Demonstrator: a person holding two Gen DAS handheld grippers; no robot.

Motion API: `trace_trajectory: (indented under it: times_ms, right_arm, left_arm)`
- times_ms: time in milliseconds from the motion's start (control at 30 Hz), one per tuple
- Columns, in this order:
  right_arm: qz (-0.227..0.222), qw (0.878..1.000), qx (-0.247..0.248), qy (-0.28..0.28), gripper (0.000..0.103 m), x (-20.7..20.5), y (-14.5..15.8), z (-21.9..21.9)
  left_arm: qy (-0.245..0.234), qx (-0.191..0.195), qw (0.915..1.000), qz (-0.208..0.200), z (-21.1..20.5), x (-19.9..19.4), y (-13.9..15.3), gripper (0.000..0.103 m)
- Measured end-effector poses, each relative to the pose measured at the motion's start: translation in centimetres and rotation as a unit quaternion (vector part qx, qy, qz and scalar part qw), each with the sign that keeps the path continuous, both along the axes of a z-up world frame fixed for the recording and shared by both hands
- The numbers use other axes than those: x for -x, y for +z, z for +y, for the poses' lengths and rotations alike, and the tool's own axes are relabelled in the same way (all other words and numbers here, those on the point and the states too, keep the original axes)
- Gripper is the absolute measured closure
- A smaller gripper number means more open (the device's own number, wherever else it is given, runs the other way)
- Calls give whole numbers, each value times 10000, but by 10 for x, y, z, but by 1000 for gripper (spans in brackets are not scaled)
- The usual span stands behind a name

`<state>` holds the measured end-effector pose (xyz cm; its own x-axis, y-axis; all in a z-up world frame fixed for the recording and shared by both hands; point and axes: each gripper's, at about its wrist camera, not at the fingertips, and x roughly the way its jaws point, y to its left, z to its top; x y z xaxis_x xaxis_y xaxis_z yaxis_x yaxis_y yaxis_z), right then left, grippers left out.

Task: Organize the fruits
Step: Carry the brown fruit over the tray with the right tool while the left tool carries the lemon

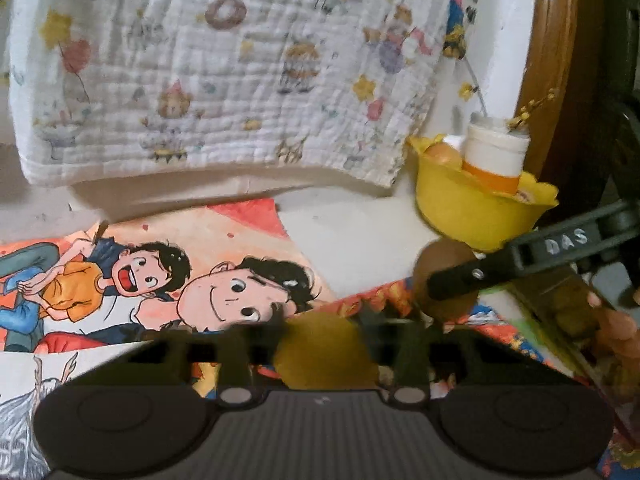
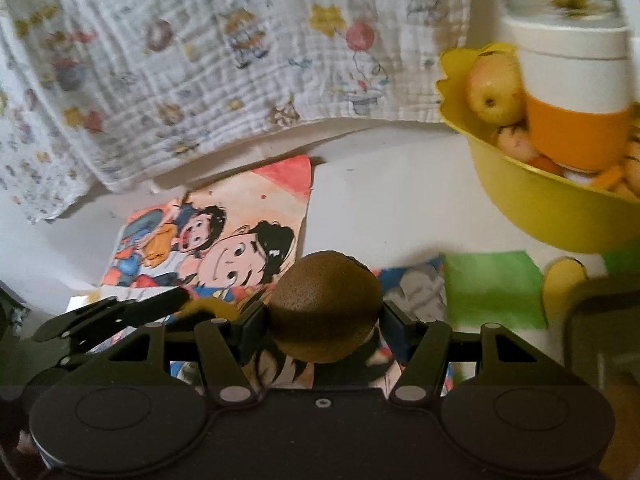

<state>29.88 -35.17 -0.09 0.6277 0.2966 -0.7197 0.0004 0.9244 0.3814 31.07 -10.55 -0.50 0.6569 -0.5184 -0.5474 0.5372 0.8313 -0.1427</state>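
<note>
My left gripper (image 1: 326, 350) is shut on a yellow fruit (image 1: 326, 354) low over the cartoon picture sheets (image 1: 192, 280). My right gripper (image 2: 324, 312) is shut on a brown kiwi (image 2: 326, 306); the kiwi also shows in the left wrist view (image 1: 444, 276) with the right gripper's finger (image 1: 480, 276) across it. A yellow bowl (image 2: 532, 208) at the right holds a yellowish apple (image 2: 494, 90), several orange fruits and a white-and-orange container (image 2: 572, 92). The bowl also shows in the left wrist view (image 1: 468, 208). The left gripper shows at the lower left of the right wrist view (image 2: 120, 312).
A printed white cloth (image 1: 224, 68) hangs behind the white table (image 1: 352, 236). A green paper (image 2: 492, 288) lies under the bowl's near side. A wooden chair frame (image 1: 548, 60) stands at the far right. A dark container (image 2: 604, 340) sits at the right edge.
</note>
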Motion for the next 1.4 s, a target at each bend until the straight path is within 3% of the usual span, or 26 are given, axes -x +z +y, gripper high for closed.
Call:
trace_trajectory:
  times_ms: [100,200,267,300,333,533,567,600,700,1000,1167,1400]
  right_arm:
    - [-47,10000,-63,-36,40,20,6,-9]
    - [-14,9999,40,-153,40,31,2,-17]
    - [64,9997,-53,-235,40,36,-3,-24]
    - [100,9996,-78,-258,40,37,-6,-26]
    - [129,9995,-66,-269,40,38,-8,-28]
    - [242,9995,-3,-196,40,36,-18,-27]
    - [231,9996,26,-150,40,36,-17,-26]
    - [221,9997,66,-110,40,35,-17,-25]
    - [196,9997,140,-9,40,34,-15,-26]
    - [-18,10000,-28,15,40,41,-16,-31]
    - [-333,9984,-412,-204,40,68,11,-54]
    - [-734,9938,223,-799,40,116,65,-126]
  left_arm:
    - [15,-223,9997,-142,-11,12,3,89]
    - [41,-531,9975,-456,-21,21,1,83]
    - [-22,-552,9978,-374,-26,18,1,59]
    - [-80,-594,9978,-292,-29,15,0,38]
    - [-165,-647,9975,-216,-32,12,-3,28]
    - [-541,-605,9967,-81,-46,7,-20,30]
    - [-644,-620,9960,-25,-48,7,-24,33]
    - [-748,-654,9950,48,-51,8,-28,42]
    - [-816,-754,9937,-138,-54,17,-33,42]
    - [-736,-453,9961,-201,-37,20,-35,42]
    - [-829,-178,9962,-217,-42,32,-21,42]
    - [-1291,269,9905,-396,-95,58,11,42]
